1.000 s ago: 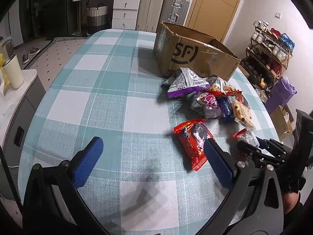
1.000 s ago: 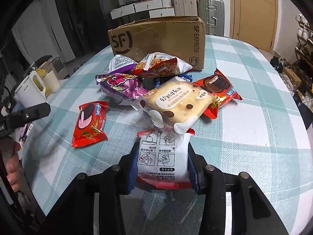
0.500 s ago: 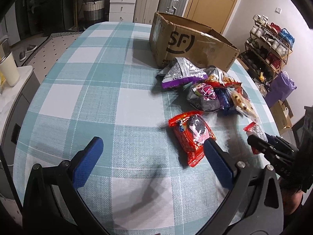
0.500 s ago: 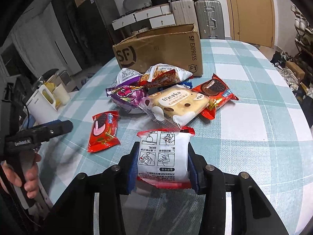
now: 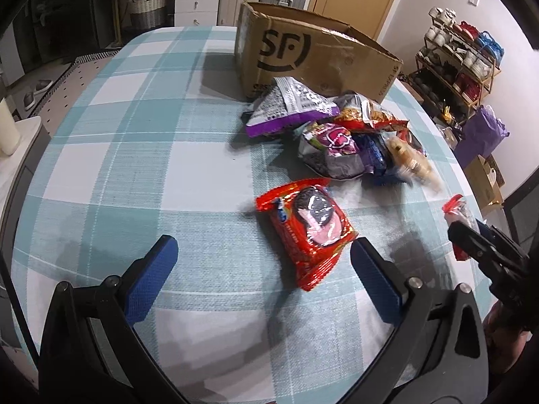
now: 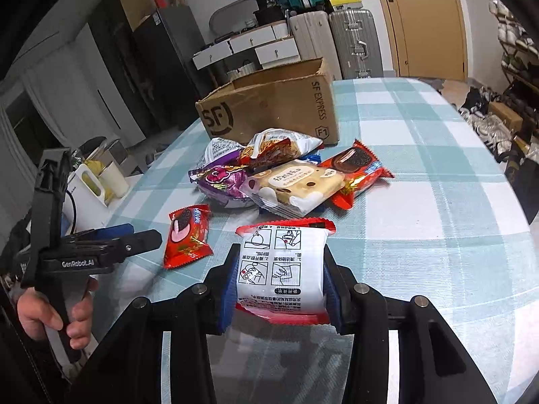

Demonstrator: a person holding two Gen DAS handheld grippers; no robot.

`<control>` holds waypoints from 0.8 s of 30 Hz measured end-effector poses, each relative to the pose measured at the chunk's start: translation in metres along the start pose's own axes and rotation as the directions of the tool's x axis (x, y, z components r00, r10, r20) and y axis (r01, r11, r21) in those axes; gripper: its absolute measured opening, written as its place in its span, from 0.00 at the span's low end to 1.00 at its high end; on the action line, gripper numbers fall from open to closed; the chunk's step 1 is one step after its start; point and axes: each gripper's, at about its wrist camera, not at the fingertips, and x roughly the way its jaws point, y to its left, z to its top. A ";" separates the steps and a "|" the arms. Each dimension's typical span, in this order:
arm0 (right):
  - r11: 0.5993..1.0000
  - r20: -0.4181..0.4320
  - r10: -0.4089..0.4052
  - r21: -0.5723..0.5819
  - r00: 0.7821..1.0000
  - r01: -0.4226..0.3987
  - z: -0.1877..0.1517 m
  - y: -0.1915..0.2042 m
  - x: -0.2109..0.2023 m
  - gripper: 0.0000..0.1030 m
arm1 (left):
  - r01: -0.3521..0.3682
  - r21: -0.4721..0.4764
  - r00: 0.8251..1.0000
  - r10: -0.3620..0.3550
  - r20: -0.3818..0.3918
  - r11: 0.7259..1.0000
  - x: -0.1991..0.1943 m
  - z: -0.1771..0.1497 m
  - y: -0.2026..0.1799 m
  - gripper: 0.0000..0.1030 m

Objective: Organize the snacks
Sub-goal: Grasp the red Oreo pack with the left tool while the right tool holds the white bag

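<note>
One light, crinkly white-and-red plastic snack packet (image 6: pixel 282 269) is clamped across its soft middle by the right gripper (image 6: pixel 281 281), lifted near the tabletop's front edge; likely slippery, best pinched mid-body, while the left gripper (image 5: pixel 262 274) stands apart, empty.

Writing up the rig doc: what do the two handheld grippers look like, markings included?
Both are black frames with silver bolts and blue ribbed pads. The left gripper has a black pistol handle printed "GenRobot.AI" and a black cable. The right gripper shows the same frame; no marking visible.
</note>
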 end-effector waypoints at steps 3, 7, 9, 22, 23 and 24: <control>1.000 0.014 0.007 0.003 1.000 -0.007 -0.002 -0.002 -0.006 0.42 | -0.007 0.010 1.000 0.007 -0.007 1.000 0.004 0.002 -0.007 0.99; 1.000 0.024 0.007 0.010 1.000 -0.007 -0.002 -0.008 -0.011 0.42 | -0.012 0.022 1.000 0.013 -0.016 1.000 0.011 0.006 -0.016 0.99; 1.000 0.027 0.009 0.016 1.000 -0.010 -0.003 -0.011 -0.012 0.42 | -0.018 0.027 1.000 0.018 -0.020 0.999 0.014 0.008 -0.021 0.99; 0.999 0.027 0.030 0.023 0.999 -0.031 -0.011 -0.020 -0.014 0.42 | -0.066 -0.007 0.995 0.065 -0.080 0.998 0.043 0.027 -0.023 0.99; 0.999 0.028 0.032 0.021 0.999 -0.032 -0.012 -0.020 -0.014 0.42 | -0.069 -0.010 0.994 0.068 -0.085 0.998 0.045 0.027 -0.023 0.99; 0.999 0.028 0.033 0.022 0.999 -0.033 -0.013 -0.021 -0.014 0.42 | -0.068 -0.012 0.994 0.067 -0.089 0.998 0.047 0.028 -0.022 0.99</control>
